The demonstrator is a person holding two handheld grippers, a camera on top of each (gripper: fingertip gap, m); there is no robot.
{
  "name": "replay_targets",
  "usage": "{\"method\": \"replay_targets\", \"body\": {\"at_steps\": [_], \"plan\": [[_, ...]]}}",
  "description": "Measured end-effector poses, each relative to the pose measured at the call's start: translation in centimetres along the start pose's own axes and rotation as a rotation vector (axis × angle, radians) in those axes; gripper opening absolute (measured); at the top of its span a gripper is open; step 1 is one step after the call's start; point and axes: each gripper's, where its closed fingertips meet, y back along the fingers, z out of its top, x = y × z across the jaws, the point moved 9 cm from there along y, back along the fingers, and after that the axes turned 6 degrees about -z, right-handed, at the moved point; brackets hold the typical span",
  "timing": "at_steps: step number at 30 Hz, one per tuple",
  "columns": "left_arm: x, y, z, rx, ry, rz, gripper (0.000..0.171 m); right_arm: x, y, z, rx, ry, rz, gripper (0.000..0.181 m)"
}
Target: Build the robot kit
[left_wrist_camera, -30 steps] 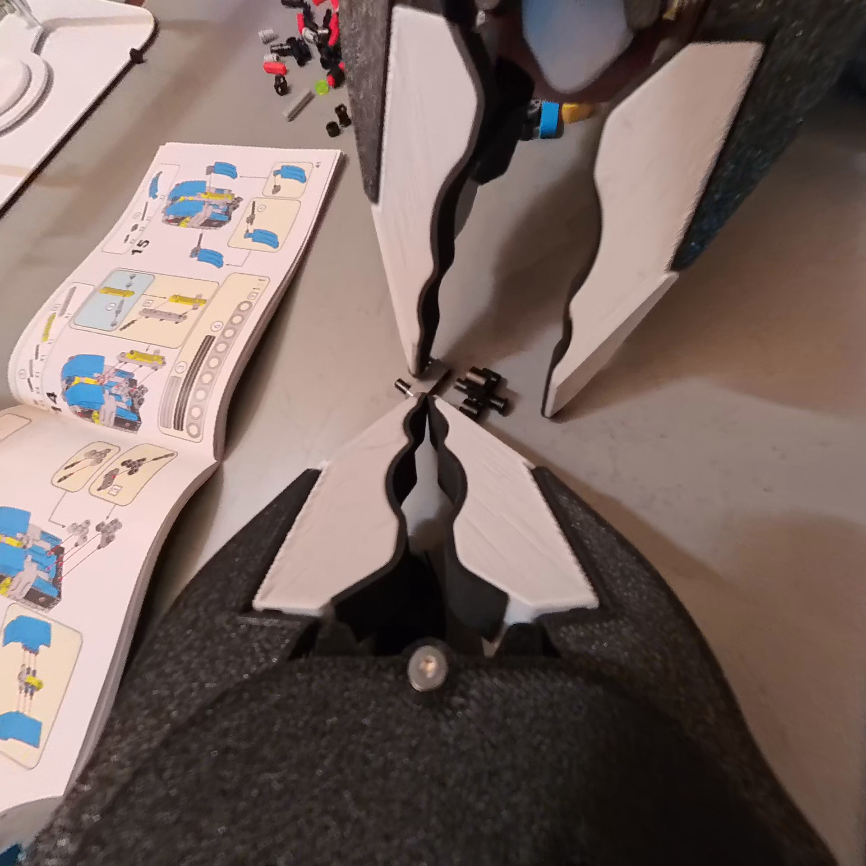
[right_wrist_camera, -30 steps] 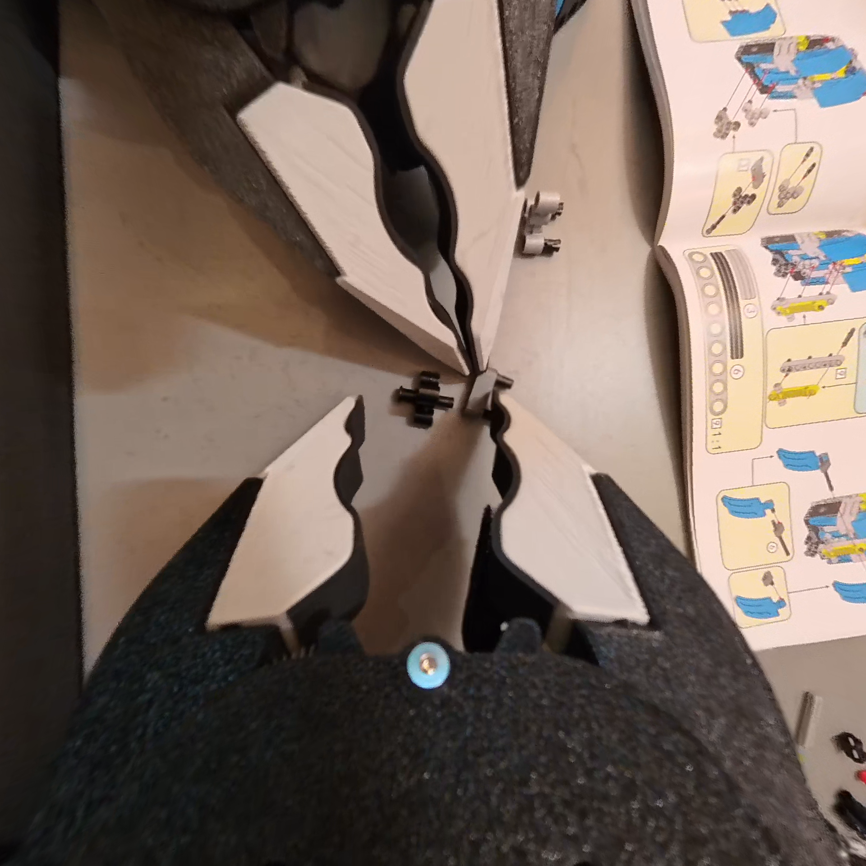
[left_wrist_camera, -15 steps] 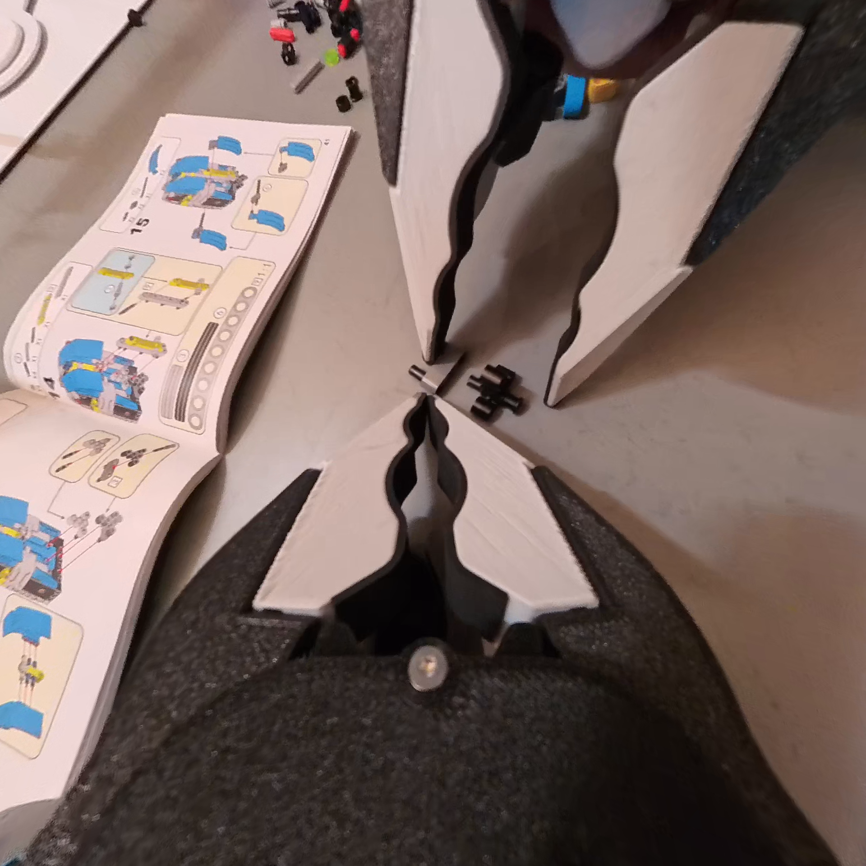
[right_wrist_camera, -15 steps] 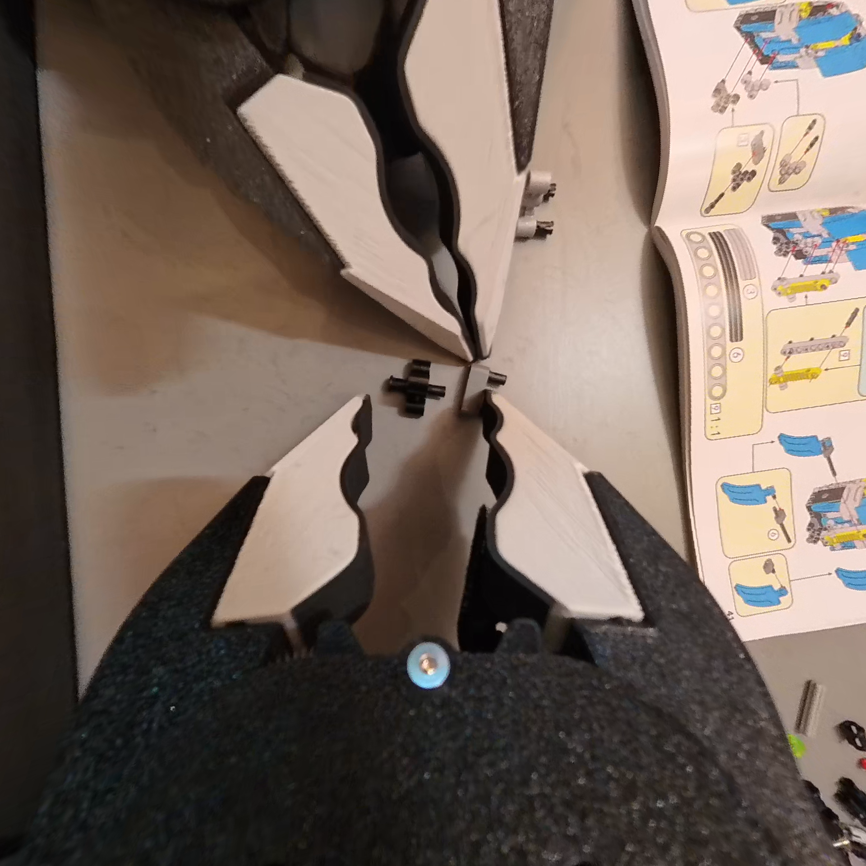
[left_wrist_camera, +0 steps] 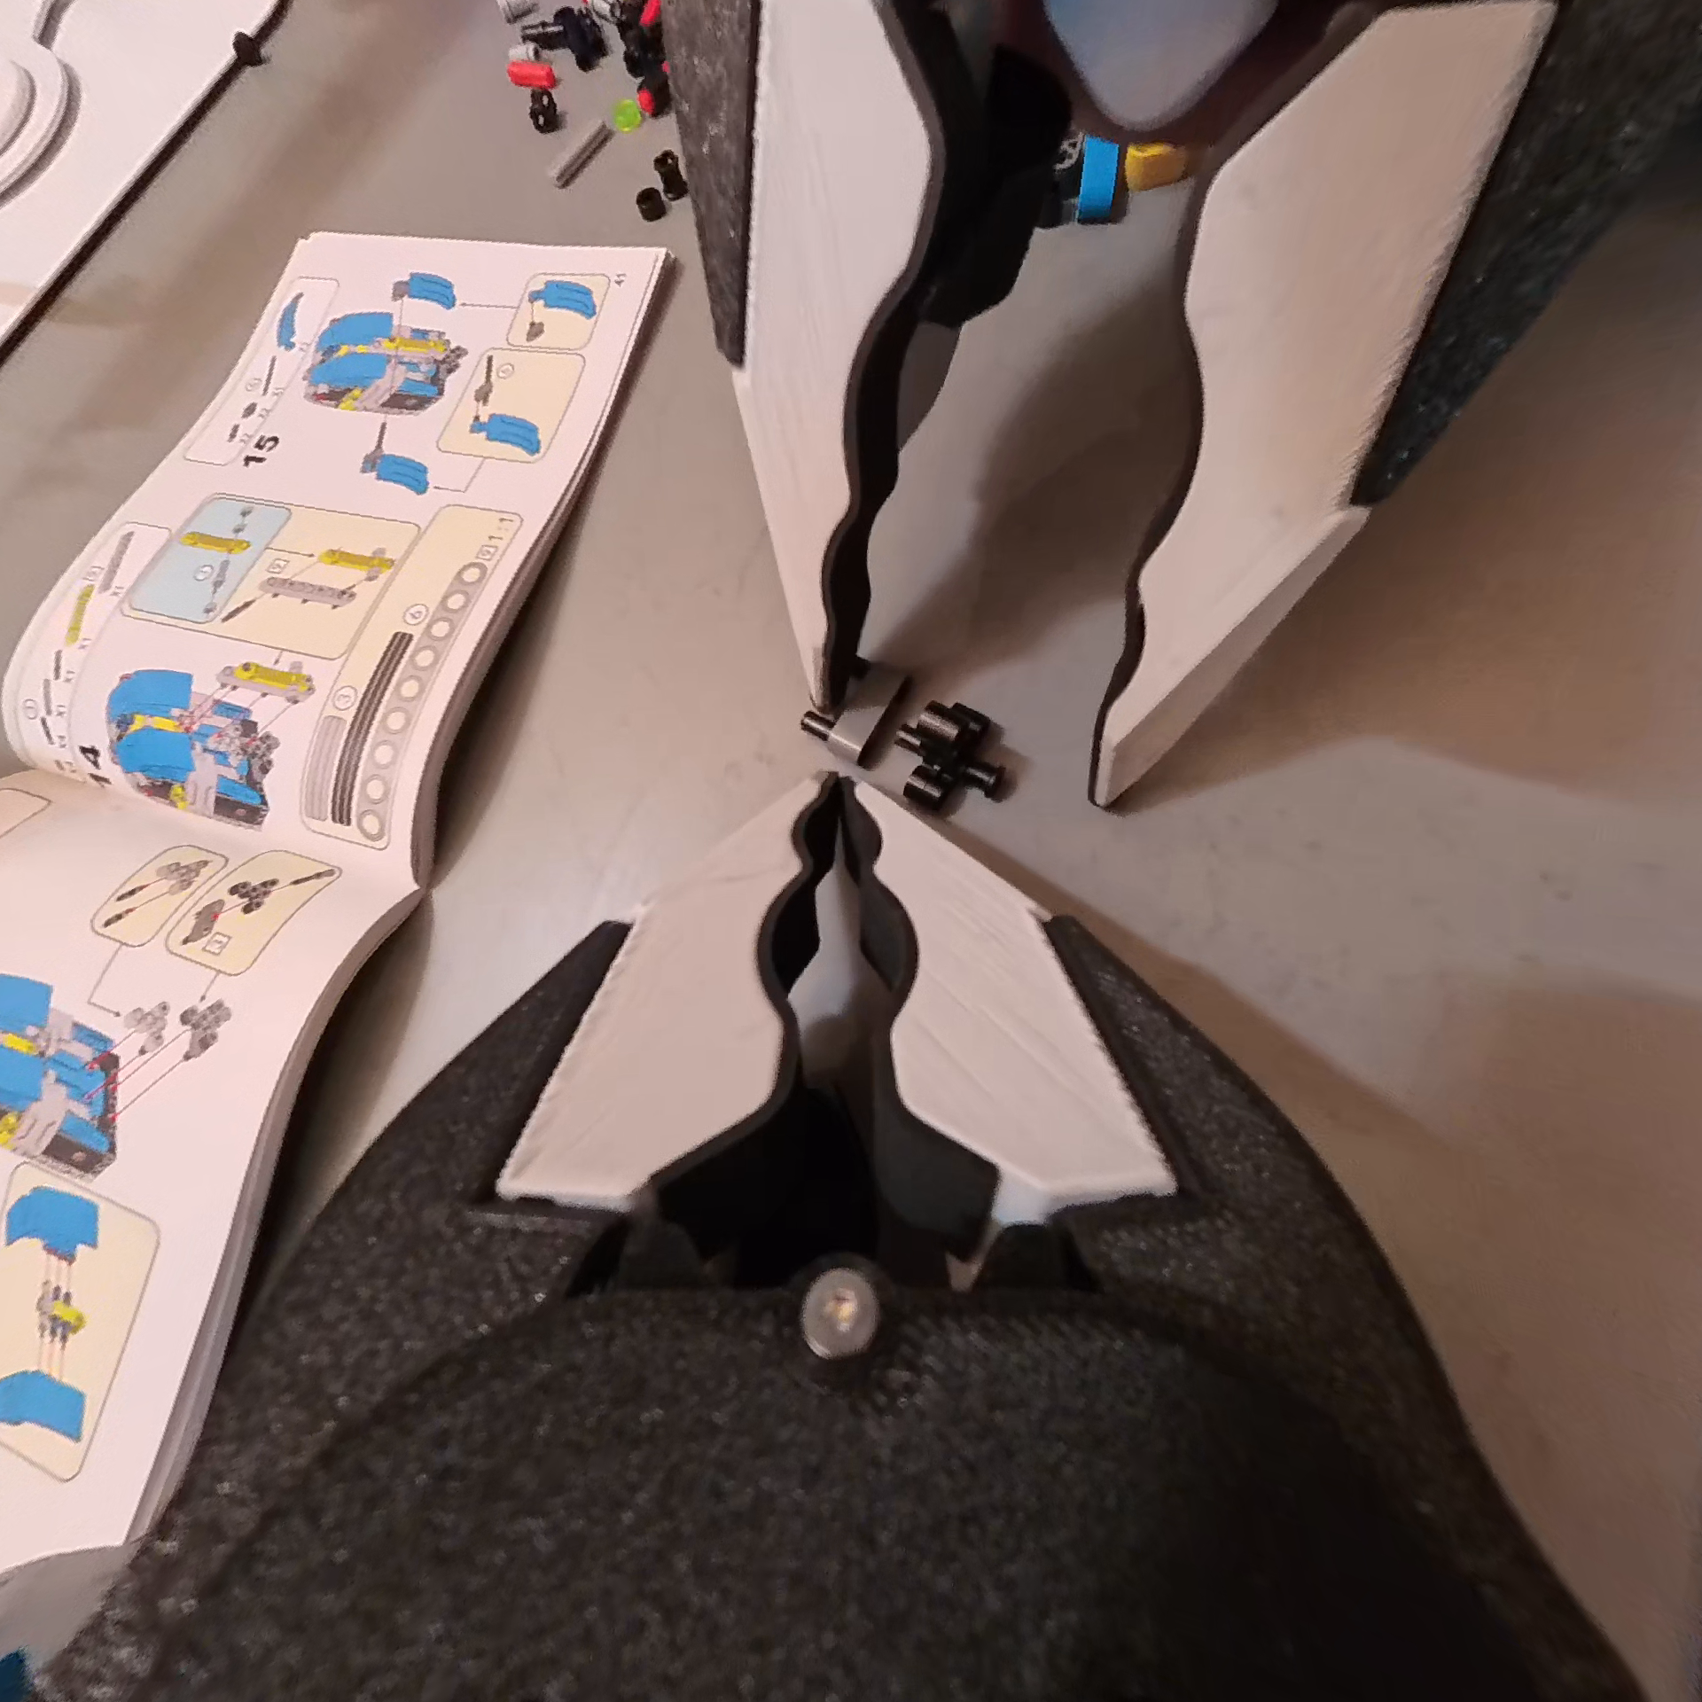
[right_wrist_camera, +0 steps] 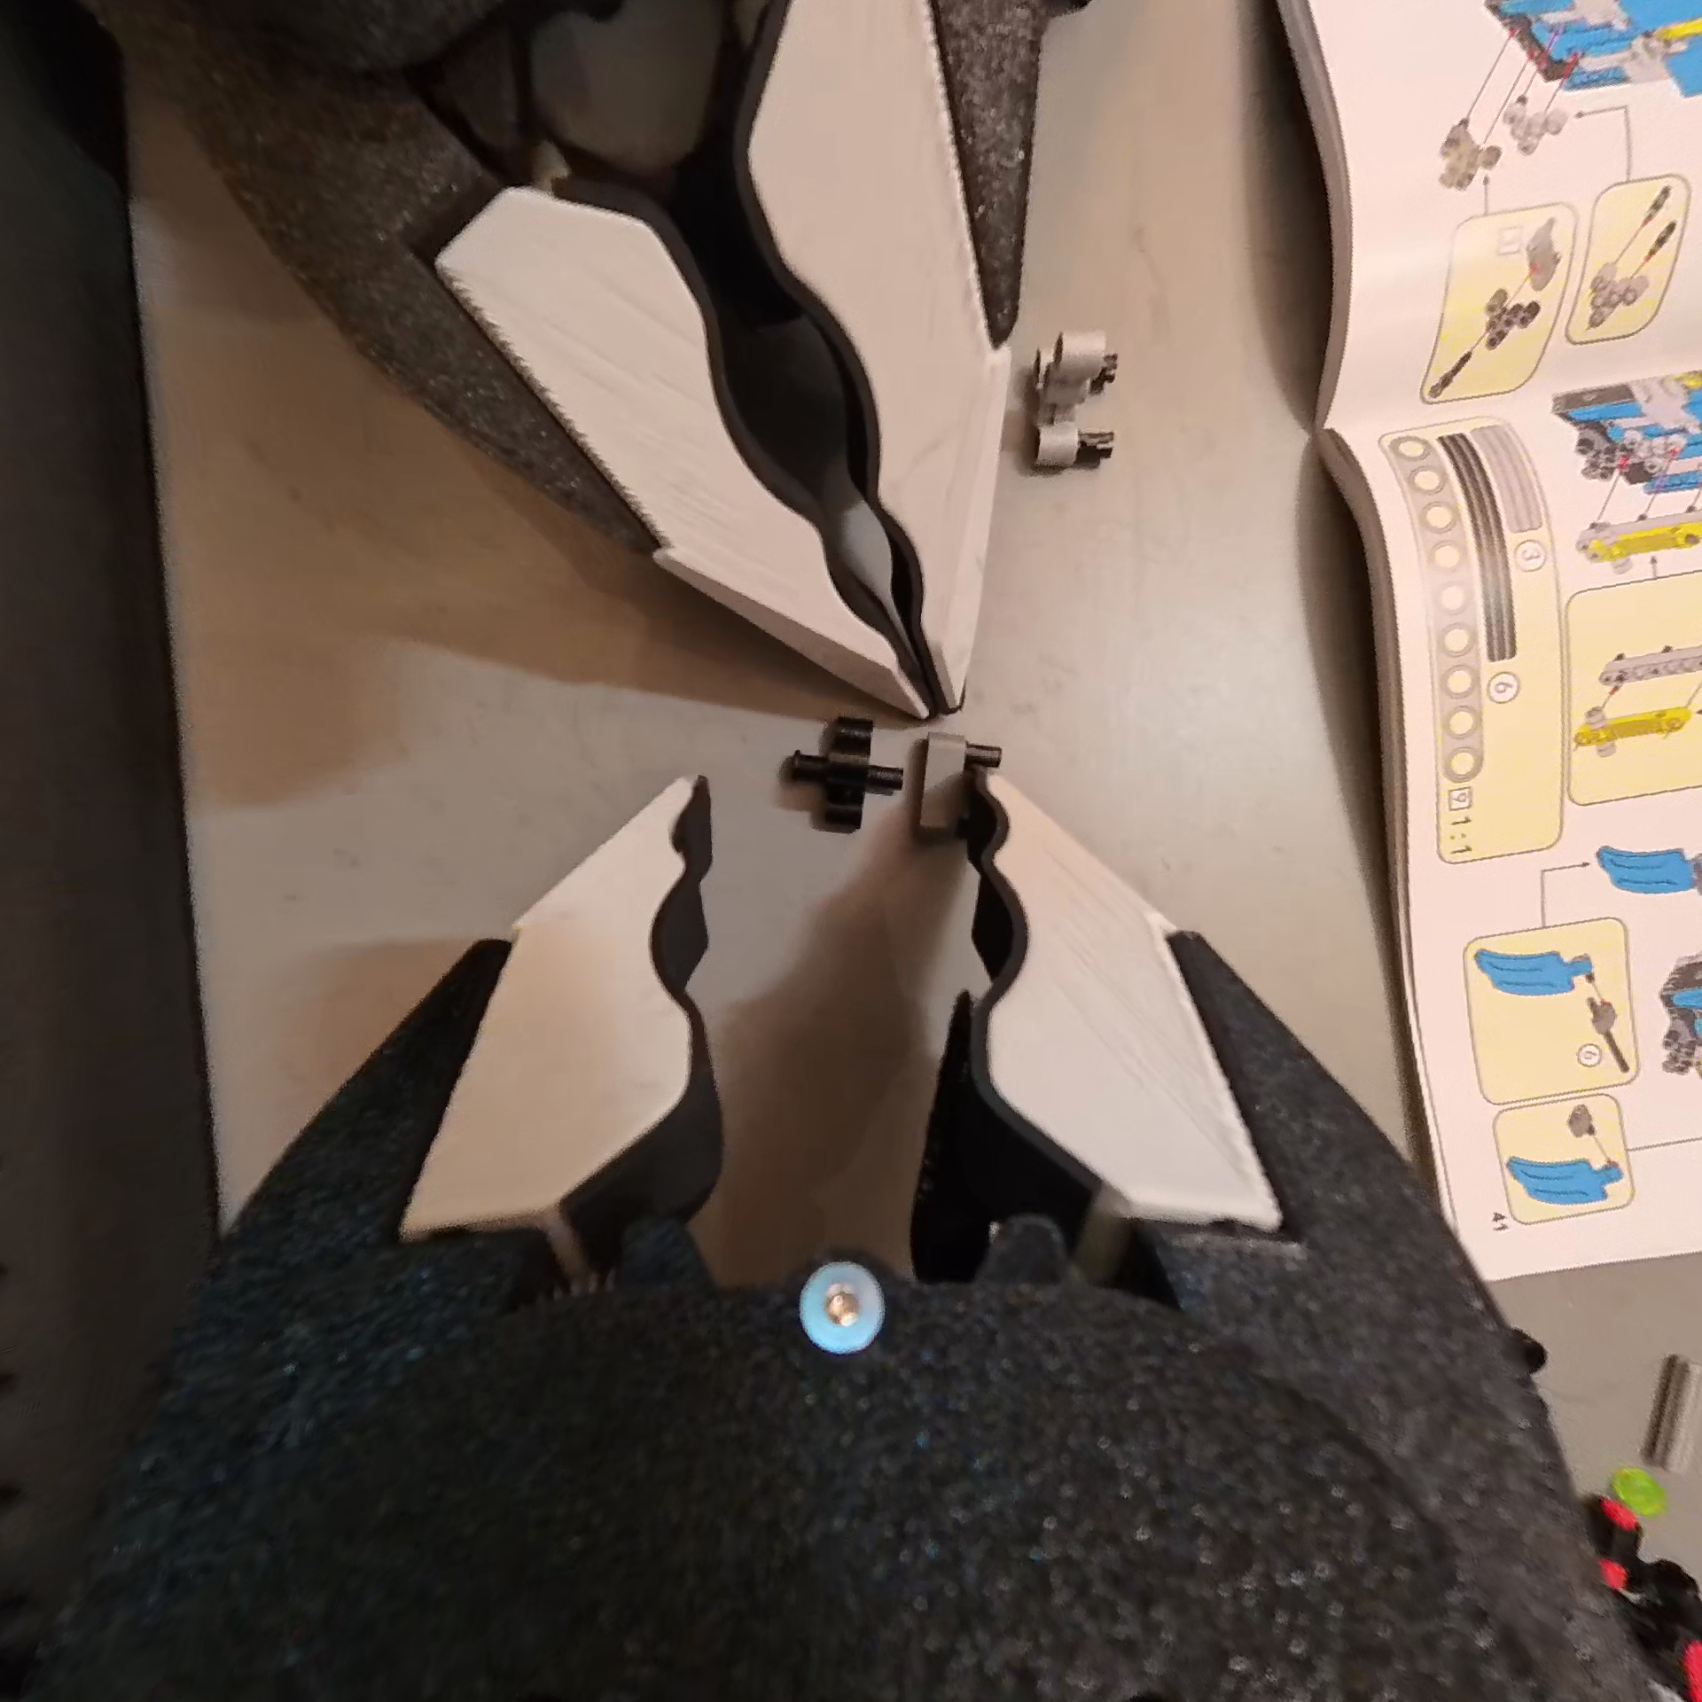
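1. Here, the left gripper (left_wrist_camera: 836, 787) has its fingers pressed together at the tips with nothing between them; the tip sits just short of a small grey connector piece (left_wrist_camera: 866, 728) lying on the tabletop (left_wrist_camera: 1289, 921).
2. The right gripper (right_wrist_camera: 833, 801) stands spread wide. One finger (right_wrist_camera: 1087, 995) touches the grey connector piece at its outer side; the other finger is clear of everything.
3. A black pin-and-bush piece (left_wrist_camera: 949, 760) lies just beside the grey piece, between the right gripper's fingers, touched by neither.
4. Judgement on handling: both parts look like hard, light moulded plastic, smooth enough to skid on the table if nudged. The grey block's flat faces offer the best hold; the black piece is best taken across its round bushes, not its thin axle.
5. Round about: an open instruction booklet (left_wrist_camera: 276, 645) lies to one side; a second grey connector (right_wrist_camera: 1068, 405) rests near it, by the left gripper.
6. A scatter of small loose parts (left_wrist_camera: 599, 83), red, black and green, sits beyond the booklet.
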Motion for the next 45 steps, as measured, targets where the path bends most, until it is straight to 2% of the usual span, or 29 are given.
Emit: {"method": "replay_targets", "body": {"at_steps": [3,7,11,18,29,45], "plan": [[-0.1,0.0,-0.1,0.000,-0.005,0.001,0.000,-0.1,0.1,0.1,0.002,0.009,-0.032,0.056],[0.0,0.1,-0.1,-0.003,-0.001,-0.005,0.000,-0.3,0.5,0.5,-0.007,-0.044,0.003,0.059],[0.0,0.1,-0.2,-0.004,0.002,-0.009,0.000,-0.8,0.0,0.1,0.023,-0.103,0.020,0.052],[-0.1,0.1,-0.2,-0.005,-0.007,-0.008,0.000,-0.9,-0.2,0.1,0.033,-0.081,-0.033,0.036],[-0.5,0.6,-0.2,-0.027,-0.011,-0.012,0.000,-0.8,-0.1,0.2,0.035,-0.076,-0.028,0.041],[-1.3,0.4,-0.2,-0.010,-0.040,-0.032,0.000,-0.7,-0.2,0.2,0.047,-0.065,-0.044,0.035]]}}
